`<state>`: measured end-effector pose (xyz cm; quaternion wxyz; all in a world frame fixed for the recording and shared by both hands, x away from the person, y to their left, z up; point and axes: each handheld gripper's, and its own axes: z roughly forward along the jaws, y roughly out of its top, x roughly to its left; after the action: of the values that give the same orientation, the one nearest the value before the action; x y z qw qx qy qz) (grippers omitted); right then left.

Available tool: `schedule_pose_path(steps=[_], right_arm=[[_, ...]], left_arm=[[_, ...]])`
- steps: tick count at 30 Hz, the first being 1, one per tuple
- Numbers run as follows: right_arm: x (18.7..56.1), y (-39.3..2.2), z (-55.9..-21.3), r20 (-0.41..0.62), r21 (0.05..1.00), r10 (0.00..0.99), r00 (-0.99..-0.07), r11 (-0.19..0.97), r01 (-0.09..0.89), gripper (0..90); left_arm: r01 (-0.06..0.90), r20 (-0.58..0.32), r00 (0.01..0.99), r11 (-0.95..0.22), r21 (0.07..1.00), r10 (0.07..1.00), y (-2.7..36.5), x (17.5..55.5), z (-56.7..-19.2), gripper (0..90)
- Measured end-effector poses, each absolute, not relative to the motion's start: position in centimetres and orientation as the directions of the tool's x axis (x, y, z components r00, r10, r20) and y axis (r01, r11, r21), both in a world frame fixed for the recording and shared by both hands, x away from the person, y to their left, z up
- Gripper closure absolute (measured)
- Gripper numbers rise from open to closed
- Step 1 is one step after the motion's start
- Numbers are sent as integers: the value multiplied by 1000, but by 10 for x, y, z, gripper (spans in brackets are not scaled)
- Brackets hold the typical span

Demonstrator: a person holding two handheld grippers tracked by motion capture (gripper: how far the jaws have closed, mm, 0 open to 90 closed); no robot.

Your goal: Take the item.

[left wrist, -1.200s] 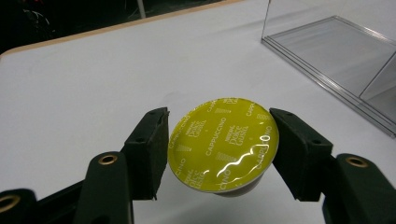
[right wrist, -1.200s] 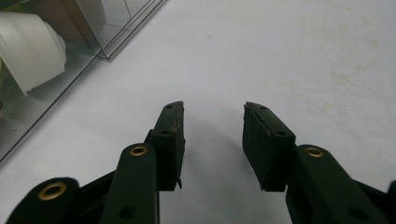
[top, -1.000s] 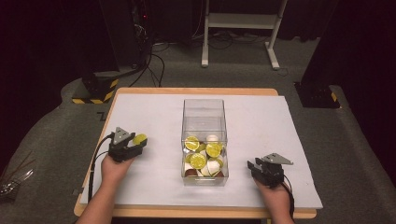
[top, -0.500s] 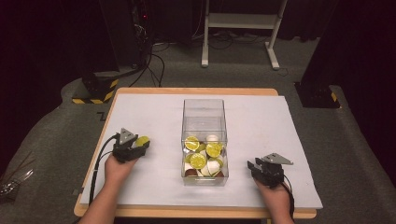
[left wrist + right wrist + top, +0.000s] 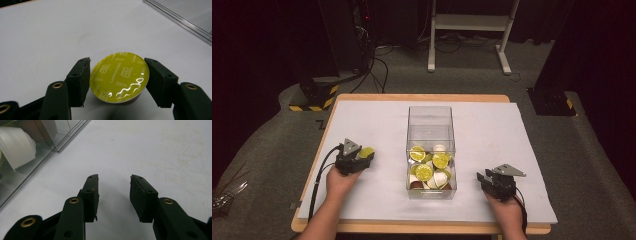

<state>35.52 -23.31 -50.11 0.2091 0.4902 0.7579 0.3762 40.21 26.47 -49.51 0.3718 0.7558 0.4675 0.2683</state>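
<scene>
Between the jaws of the left gripper (image 5: 117,80) sits a yellow capsule (image 5: 119,76), foil lid up, its rim pinched from 2 sides over the white mat (image 5: 377,120), well left of the clear box (image 5: 431,150). It looks light, with a stiff plastic cup but a thin foil top that would dent, so the rim or side wall is the place to hold it, and gently. More capsules (image 5: 424,171) lie in the box. Near its right side, the right gripper (image 5: 113,195) rests with jaws spread and nothing between them.
</scene>
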Motion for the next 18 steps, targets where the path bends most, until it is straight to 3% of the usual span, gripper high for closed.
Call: schedule_pose_path(steps=[9, 18], right_arm=[[355, -233, -501, 48, 773, 901, -432, 240, 587, 593], [355, -233, -501, 49, 772, 901, -430, 239, 589, 591]], left_arm=[[517, 31, 437, -280, 809, 899, 264, 401, -495, 280], [506, -12, 453, -246, 826, 891, 264, 398, -489, 230]])
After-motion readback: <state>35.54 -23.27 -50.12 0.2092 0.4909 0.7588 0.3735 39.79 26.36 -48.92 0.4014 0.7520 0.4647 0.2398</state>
